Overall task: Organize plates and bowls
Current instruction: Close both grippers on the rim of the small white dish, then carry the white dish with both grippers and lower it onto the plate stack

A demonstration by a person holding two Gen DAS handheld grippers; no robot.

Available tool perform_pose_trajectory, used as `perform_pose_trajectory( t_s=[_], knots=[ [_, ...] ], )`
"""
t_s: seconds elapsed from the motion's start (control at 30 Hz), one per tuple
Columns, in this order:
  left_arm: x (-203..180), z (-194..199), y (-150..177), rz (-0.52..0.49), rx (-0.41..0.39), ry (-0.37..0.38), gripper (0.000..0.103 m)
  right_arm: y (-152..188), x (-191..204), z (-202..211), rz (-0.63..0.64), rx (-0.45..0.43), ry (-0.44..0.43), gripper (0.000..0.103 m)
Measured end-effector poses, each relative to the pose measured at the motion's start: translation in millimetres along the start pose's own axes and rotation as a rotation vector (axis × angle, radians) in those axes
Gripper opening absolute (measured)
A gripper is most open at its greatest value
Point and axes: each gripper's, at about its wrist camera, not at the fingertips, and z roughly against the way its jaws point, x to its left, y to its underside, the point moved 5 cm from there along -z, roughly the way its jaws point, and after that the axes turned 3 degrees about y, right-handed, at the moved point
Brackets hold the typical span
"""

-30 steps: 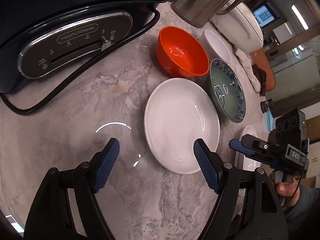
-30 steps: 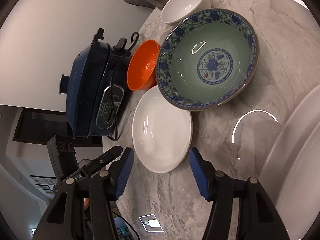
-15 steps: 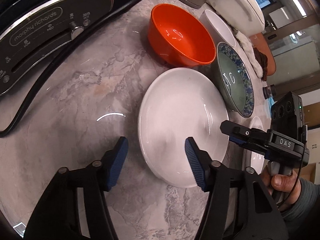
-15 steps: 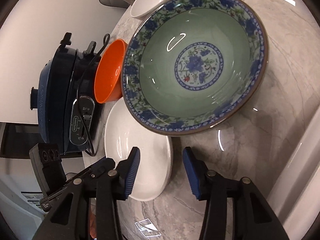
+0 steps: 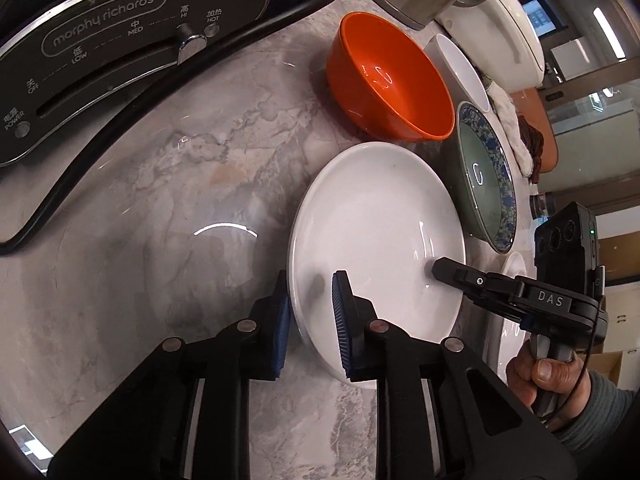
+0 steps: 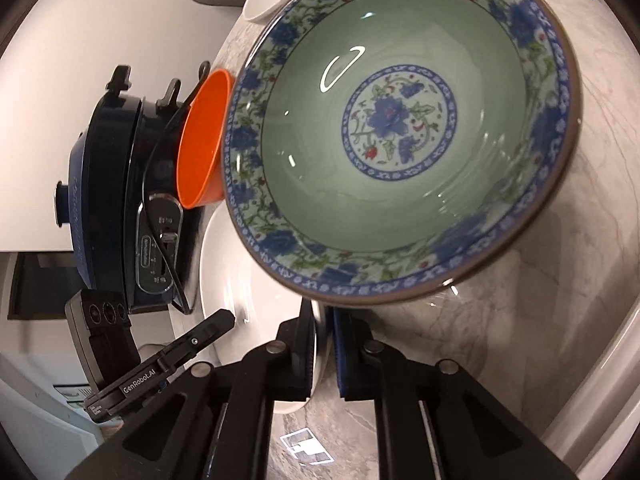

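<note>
1. On the marble tabletop (image 5: 168,184), the white plate (image 5: 380,224) lies beside the orange bowl (image 5: 388,80).
2. Left hand-held gripper (image 5: 310,320) has just closed, pinching the plate's near rim.
3. Right hand-held gripper (image 6: 322,356) has clamped the opposite rim; the floral bowl (image 6: 400,132) hides much of the plate.

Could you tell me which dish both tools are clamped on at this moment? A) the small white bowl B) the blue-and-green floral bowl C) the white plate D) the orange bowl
C: the left tool pinches the near rim of the white plate, and the right tool grips its opposite rim; the bowls stand untouched.
</note>
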Motion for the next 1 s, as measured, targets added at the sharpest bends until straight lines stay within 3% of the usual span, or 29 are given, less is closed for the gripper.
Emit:
perform_pose_trajectory(
  t_s=[0.47,0.7,0.9,1.0],
  knots=[
    [-29.2,37.6,55.2,0.036,-0.065,-0.008,0.018,33.7,19.2,22.1,0.115,0.039,-0.016,0.011],
    [-114.0,48.8,97.3,-0.003,-0.101,0.035,0.018,62.5,9.0,94.8,0.215,0.041,-0.018,0.011],
    [-206.8,8.1,132.4,-0.065,-0.051,0.044,0.018,64.8,-37.7,163.8,0.222,0.011,0.050,0.011],
    [-242.7,-22.8,149.7,-0.044,-0.026,0.038,0.018,58.3,-68.5,187.4,0.208,0.009,0.066,0.011]
  ],
)
